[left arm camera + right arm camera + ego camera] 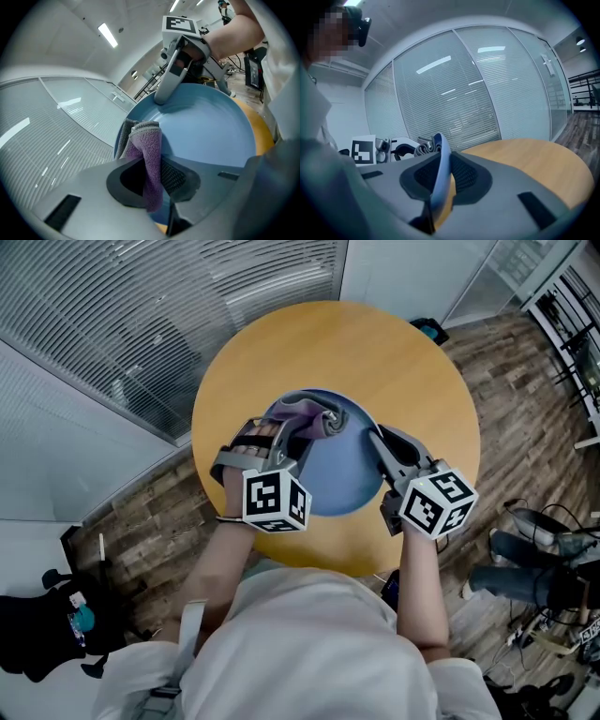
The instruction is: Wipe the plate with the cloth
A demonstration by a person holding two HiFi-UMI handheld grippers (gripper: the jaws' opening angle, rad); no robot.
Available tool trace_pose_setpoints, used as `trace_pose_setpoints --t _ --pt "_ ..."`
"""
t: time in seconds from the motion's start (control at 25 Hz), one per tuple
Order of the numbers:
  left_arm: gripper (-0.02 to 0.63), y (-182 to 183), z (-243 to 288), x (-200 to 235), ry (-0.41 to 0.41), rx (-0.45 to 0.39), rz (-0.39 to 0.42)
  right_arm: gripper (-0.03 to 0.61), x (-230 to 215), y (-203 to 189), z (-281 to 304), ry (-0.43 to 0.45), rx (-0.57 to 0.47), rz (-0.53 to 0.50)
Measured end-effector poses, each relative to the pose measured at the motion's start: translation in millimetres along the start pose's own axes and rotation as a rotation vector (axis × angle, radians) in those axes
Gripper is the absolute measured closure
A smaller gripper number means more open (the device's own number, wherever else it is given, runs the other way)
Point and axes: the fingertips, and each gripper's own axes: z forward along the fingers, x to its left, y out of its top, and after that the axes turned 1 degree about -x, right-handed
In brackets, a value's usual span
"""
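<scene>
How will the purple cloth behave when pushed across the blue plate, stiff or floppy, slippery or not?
Probably floppy: the purple terry cloth folds and droops where the left claw pinches it. Likely light, since a narrow pinch carries it. Its looped pile should drag rather than slip on the round blue plate.

Round yellow worktop, standing on brown plank floor. Blue plate over worktop's near half, by near edge. Cannot tell if plate lies flat on worktop.

office | glass partitions with blinds | round table
</scene>
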Motion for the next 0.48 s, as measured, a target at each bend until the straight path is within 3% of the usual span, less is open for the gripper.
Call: trace_pose_setpoints --t 0.48 --pt "0.561 -16 -9 1 -0.021 -0.005 -0.197 0.517 -5 12 -9 -0.007 -0.065 0.072"
